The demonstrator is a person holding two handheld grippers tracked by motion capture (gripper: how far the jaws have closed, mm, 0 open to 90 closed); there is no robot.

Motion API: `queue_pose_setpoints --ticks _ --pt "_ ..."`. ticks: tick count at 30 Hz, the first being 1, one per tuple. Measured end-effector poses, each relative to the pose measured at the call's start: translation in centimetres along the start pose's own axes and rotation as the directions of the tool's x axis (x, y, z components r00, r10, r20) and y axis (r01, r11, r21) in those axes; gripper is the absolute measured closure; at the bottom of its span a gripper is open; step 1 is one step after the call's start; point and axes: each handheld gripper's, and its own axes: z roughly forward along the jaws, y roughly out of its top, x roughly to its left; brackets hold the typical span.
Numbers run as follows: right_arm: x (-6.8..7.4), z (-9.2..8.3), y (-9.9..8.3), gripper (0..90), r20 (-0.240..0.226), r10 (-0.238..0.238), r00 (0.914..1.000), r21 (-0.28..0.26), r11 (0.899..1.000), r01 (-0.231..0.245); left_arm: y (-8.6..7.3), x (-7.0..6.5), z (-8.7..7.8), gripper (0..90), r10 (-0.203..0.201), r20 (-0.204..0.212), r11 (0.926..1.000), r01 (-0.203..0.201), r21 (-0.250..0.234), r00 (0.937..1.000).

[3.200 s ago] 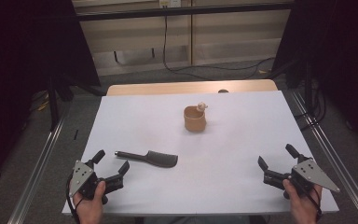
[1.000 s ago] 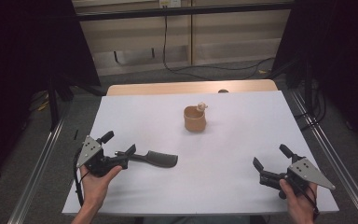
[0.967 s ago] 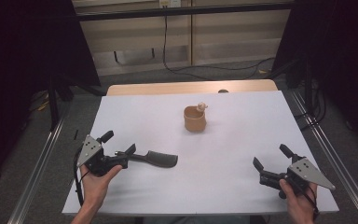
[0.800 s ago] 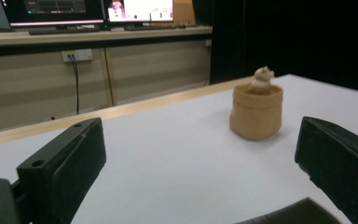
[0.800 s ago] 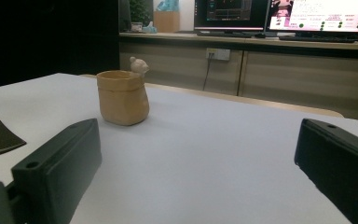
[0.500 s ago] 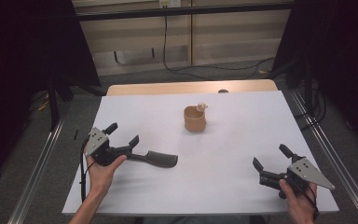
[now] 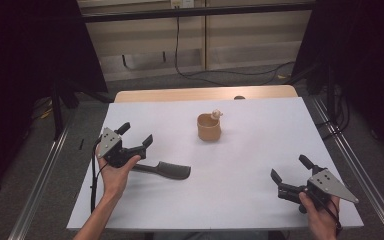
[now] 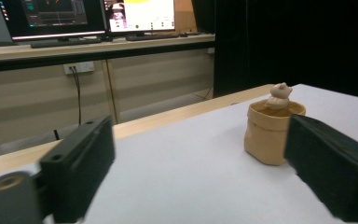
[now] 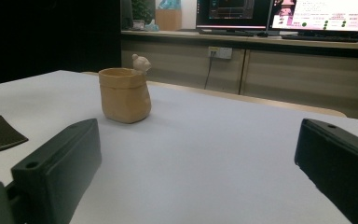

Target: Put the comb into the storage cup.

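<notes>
Both claws gape wide, the left claw (image 7: 136,135) at left over the dark scoop (image 7: 166,170), the right claw (image 7: 291,175) lower right.

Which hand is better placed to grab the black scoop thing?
Probably the left. Its claw hangs open by the handle end of the black scoop, while the right claw is open far off near the table's other corner.

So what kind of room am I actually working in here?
Probably a lab or office recording setup. Lit monitors sit on a counter by the wall, metal rails flank the white table, and dark curtains close off both sides.
</notes>
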Motion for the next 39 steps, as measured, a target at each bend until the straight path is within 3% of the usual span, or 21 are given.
queue_pose_setpoints --ticks 2,4,7,9,17,25,36,37,39 --pt "0.0 0.0 0.0 0.0 0.003 -0.001 1.0000 -0.002 1.000 0.001 -0.3 0.2 -0.1 14.4 0.003 -0.012 0.9998 -0.003 0.020 0.9999" --pt "0.0 0.0 0.0 0.0 0.002 -0.002 1.0000 -0.002 1.000 0.002 -0.8 0.5 -0.3 25.6 -0.034 -0.018 0.9994 0.034 -0.009 0.9992" --pt "0.0 0.0 0.0 0.0 0.000 -0.003 1.0000 -0.002 1.000 0.003 -0.9 0.4 -0.3 34.3 -0.018 -0.029 0.9998 0.018 0.008 0.9994" --pt "0.1 0.0 0.0 0.0 -0.001 -0.002 1.0000 -0.003 1.000 0.002 -0.8 0.4 -0.3 39.9 -0.002 -0.015 1.0000 0.003 0.009 0.9999" --pt "0.1 -0.1 0.0 0.0 0.000 -0.004 1.0000 -0.003 1.000 0.004 -0.6 0.5 -0.6 63.9 -0.019 -0.001 0.9998 0.019 0.002 0.9998" --pt "0.1 -0.1 0.0 0.0 -0.002 -0.003 1.0000 -0.003 1.000 0.003 -0.5 0.3 -0.5 88.6 -0.022 0.063 0.9996 0.021 0.016 0.9978" --pt "0.0 -0.1 0.0 0.0 0.000 -0.004 1.0000 -0.002 1.000 0.004 0.2 0.6 -0.7 90.0 -0.078 0.096 0.9948 0.071 0.073 0.9923" --pt "0.1 -0.1 0.0 0.0 0.002 -0.003 1.0000 -0.002 1.000 0.003 0.4 0.7 -0.7 90.0 -0.115 0.104 0.9898 0.106 0.096 0.9878" --pt "0.1 -0.1 0.0 0.0 0.001 -0.003 1.0000 0.000 1.000 0.003 0.5 0.8 -0.7 90.0 -0.119 0.121 0.9861 0.103 0.130 0.9855"
